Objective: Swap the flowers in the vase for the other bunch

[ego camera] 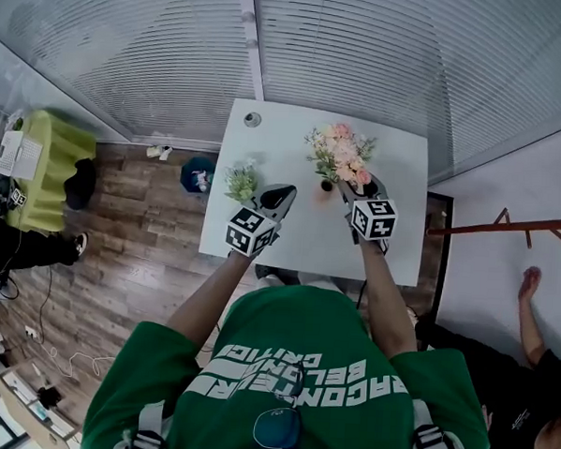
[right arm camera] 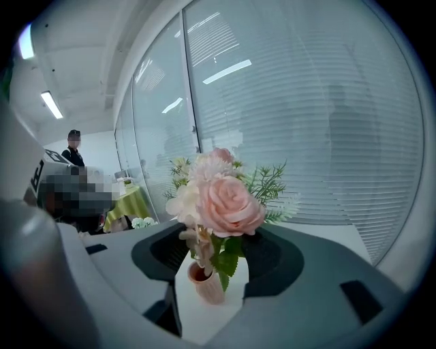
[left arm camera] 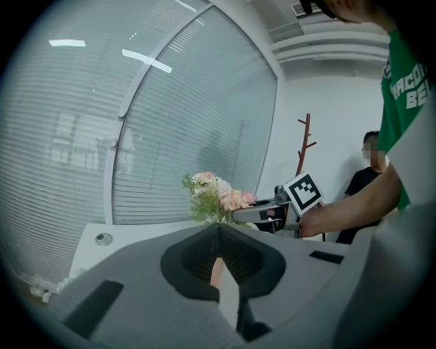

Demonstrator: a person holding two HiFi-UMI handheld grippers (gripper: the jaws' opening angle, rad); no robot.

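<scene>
A small pink ribbed vase [right arm camera: 206,283] stands on the white table [ego camera: 392,243] and holds a bunch of pink and cream flowers [ego camera: 340,156] [right arm camera: 225,198] [left arm camera: 214,194]. My right gripper [ego camera: 359,187] [right arm camera: 211,300] is open, its jaws either side of the vase without pressing on it. The other bunch, white and green [ego camera: 241,181] [right arm camera: 143,222], lies on the table to the left. My left gripper [ego camera: 280,198] [left arm camera: 225,286] is shut just right of that bunch, with nothing seen gripped, and points toward the vase.
A round grommet [ego camera: 252,120] [left arm camera: 103,238] sits at the table's far left corner. A glass wall with blinds runs behind. Beside the table are a blue bin [ego camera: 198,175], a green-covered table [ego camera: 49,160], a coat stand [left arm camera: 304,143] and a seated person [ego camera: 535,373].
</scene>
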